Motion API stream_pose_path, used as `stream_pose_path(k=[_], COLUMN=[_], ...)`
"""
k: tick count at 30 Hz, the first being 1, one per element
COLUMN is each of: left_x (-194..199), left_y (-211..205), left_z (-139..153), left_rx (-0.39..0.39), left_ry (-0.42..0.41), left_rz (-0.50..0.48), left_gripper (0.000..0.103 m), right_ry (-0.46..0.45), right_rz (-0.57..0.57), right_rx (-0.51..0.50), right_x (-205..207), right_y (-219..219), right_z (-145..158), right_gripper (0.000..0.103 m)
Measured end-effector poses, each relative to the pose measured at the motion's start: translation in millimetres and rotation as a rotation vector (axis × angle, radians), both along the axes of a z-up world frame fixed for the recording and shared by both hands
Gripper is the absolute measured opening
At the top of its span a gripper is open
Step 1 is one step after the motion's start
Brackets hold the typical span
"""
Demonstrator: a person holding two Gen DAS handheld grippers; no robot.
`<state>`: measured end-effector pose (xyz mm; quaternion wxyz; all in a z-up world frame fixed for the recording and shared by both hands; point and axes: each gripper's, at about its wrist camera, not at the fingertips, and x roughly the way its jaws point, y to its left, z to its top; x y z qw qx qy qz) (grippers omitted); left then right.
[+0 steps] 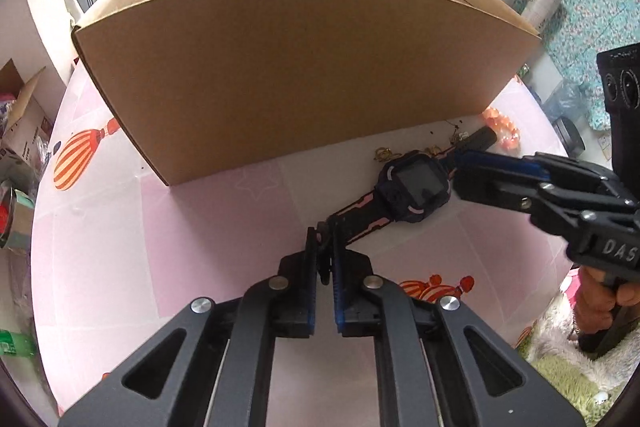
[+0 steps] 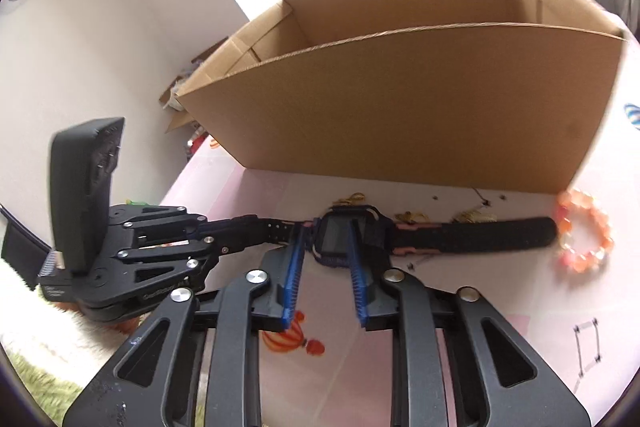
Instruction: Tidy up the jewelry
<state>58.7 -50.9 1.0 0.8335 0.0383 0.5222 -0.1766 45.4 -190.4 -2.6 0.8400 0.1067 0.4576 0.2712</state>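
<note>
A dark smartwatch (image 1: 416, 187) with a black and pink strap lies on the pink table, in front of an open cardboard box (image 1: 304, 67). My left gripper (image 1: 325, 247) is shut on the end of the watch strap. My right gripper (image 2: 326, 233) is closed around the watch's square face (image 2: 334, 237), its blue pads against both sides; it shows in the left wrist view (image 1: 472, 163) reaching in from the right. The left gripper shows in the right wrist view (image 2: 256, 227), holding the strap's left end. The box (image 2: 400, 115) stands just behind the watch.
A bracelet of orange beads (image 2: 584, 235) lies at the strap's right end. Small gold pieces (image 2: 412, 215) lie between the watch and the box. The pink tablecloth (image 1: 120, 247) has balloon prints. A smaller box of clutter (image 1: 20, 131) sits off the table at left.
</note>
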Motion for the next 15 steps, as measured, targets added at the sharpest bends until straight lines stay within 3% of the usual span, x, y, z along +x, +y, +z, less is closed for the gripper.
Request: stream_pose_path(k=[7,15], left_x=[-4.7,-7.4], left_y=[7.1,1.7], left_z=[-3.4,-9.3], left_rx=[0.044,0.038], left_ry=[-0.008,-0.018], left_rz=[-0.041,-0.044], left_gripper=[0.006,0.007], right_ry=[0.037,0.043], right_rz=[-0.136,-0.239], right_rx=[-0.068,-0.049], right_x=[-13.5,13.7], right_y=[-42.4,-63.7], right_z=[2.0,-2.6], right_gripper=[0.039,0.050])
